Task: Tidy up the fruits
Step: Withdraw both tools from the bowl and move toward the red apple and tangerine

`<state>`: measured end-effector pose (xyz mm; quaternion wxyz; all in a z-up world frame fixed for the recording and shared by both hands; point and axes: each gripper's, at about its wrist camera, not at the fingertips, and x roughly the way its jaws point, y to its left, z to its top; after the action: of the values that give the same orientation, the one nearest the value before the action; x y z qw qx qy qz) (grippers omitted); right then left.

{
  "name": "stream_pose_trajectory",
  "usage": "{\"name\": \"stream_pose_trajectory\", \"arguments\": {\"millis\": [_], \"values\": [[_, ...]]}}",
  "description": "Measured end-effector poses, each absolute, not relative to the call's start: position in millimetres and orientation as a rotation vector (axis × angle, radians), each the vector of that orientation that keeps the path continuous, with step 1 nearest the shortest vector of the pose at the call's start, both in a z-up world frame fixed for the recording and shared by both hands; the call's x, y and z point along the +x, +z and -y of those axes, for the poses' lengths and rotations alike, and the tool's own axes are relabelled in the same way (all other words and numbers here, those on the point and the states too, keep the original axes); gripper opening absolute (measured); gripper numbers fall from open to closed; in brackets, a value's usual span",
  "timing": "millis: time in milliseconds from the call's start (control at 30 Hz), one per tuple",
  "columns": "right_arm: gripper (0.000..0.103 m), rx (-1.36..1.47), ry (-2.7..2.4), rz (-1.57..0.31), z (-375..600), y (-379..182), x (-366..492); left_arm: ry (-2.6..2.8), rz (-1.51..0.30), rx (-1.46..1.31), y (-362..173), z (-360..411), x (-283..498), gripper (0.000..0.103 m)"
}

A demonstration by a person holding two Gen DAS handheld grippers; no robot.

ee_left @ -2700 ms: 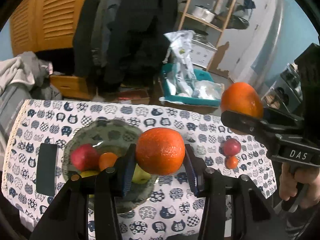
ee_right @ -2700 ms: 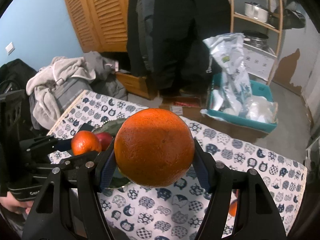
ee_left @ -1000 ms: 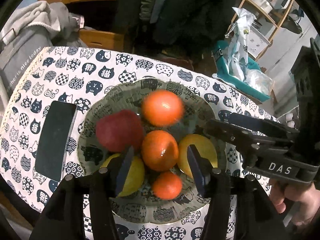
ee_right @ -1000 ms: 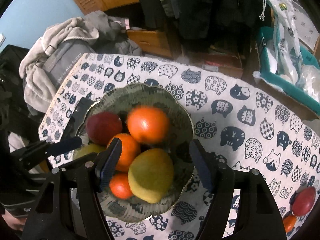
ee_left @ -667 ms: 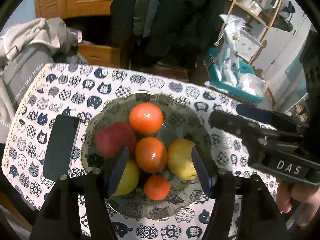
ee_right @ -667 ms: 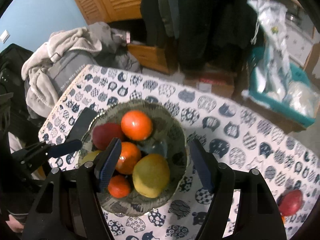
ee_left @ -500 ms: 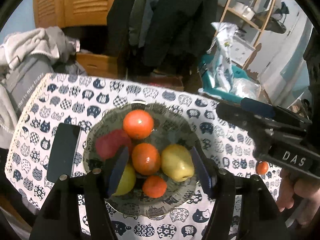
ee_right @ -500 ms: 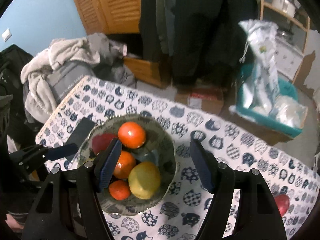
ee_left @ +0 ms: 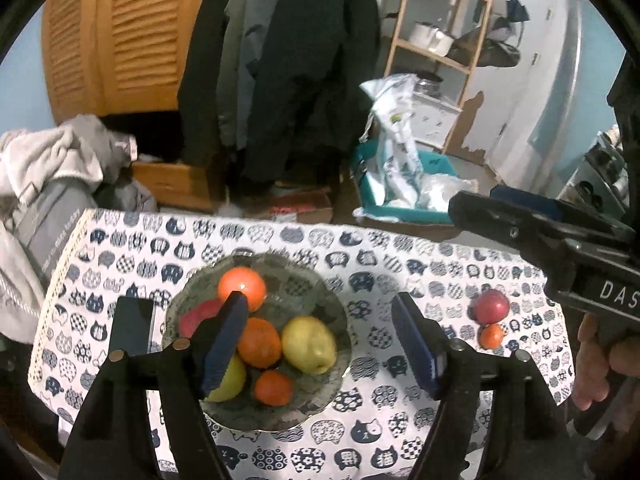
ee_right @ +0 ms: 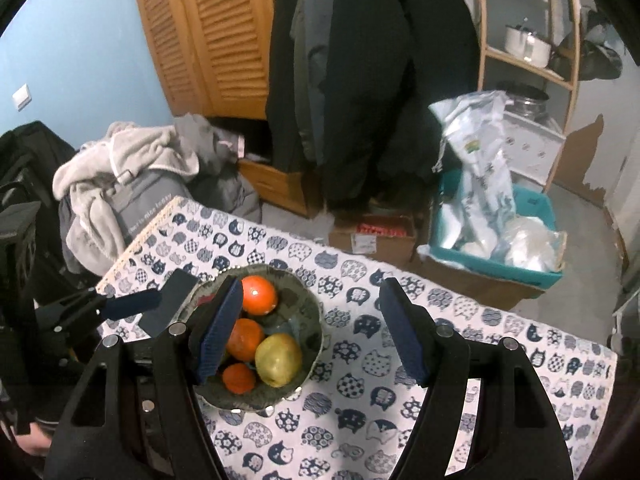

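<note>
Both tools hang empty above the tabletop: the left tool, jaws just widened, and the right tool, jaws apart. Below and ahead of them sits the fruit bowl, holding oranges, yellow fruit and a red one. A red fruit and a small orange lie right of the left tool.

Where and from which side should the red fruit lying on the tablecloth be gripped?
Grip the red fruit across its widest middle, coming from above. It is round, and a small orange fruit lies close against its near side, so it is probably best to close on its left and right flanks.
</note>
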<state>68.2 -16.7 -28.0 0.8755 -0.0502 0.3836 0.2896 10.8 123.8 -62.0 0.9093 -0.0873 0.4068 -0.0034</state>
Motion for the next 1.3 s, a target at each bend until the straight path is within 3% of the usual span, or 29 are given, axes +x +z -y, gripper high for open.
{"name": "stream_pose_trajectory", "arguments": {"millis": [633,1300], "values": [[0.072,-0.082,0.509,-0.735,101.7,5.3,39.1,-0.118,-0.780,-0.115,-22.7,-56.2,3.4,0.083],[0.074,-0.035,0.358,-0.770,211.3,-11.8,33.1,-0.214,-0.783,-0.002,-14.5,31.7,11.8,0.085]]}}
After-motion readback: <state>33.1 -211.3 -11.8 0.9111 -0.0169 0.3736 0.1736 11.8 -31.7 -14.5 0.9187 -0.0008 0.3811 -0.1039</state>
